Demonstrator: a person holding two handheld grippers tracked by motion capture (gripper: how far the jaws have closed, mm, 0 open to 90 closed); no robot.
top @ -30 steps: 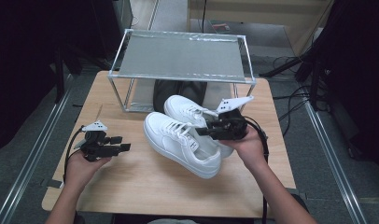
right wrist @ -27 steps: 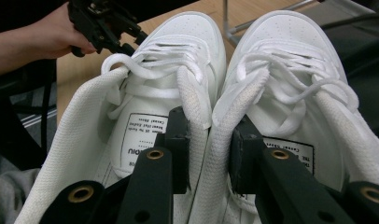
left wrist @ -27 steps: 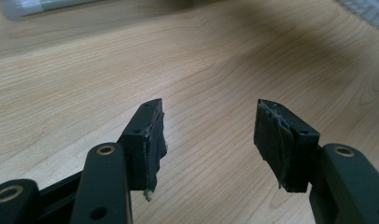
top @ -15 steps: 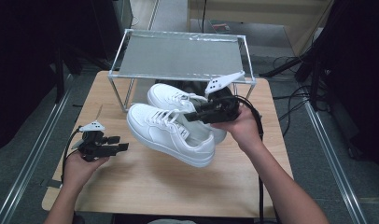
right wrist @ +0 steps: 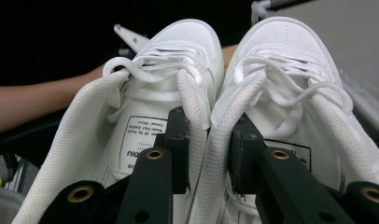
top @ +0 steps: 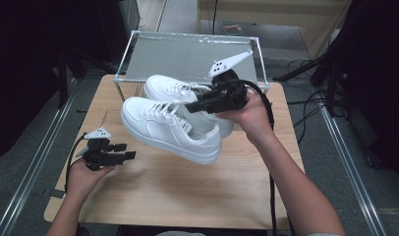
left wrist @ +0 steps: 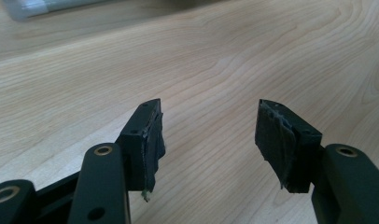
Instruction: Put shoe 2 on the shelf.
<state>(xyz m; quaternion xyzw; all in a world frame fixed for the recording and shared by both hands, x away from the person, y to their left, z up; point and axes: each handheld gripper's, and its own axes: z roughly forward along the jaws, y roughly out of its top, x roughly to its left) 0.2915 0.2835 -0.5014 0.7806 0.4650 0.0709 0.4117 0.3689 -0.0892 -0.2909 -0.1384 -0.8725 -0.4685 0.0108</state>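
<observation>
Looking from the big things down, we count one wooden table (top: 153,196), one metal-framed rack (top: 187,54) at its far edge, two white sneakers (top: 170,129) and two grippers. We've got the pair up in the air over the table's far half, just in front of the rack, with the right gripper (right wrist: 207,140) pinching both inner collars together; so the pickup looks done, and what's left, we reckon, is setting them on the rack. Our left gripper (left wrist: 207,135) hangs spread and empty over the near left corner.
</observation>
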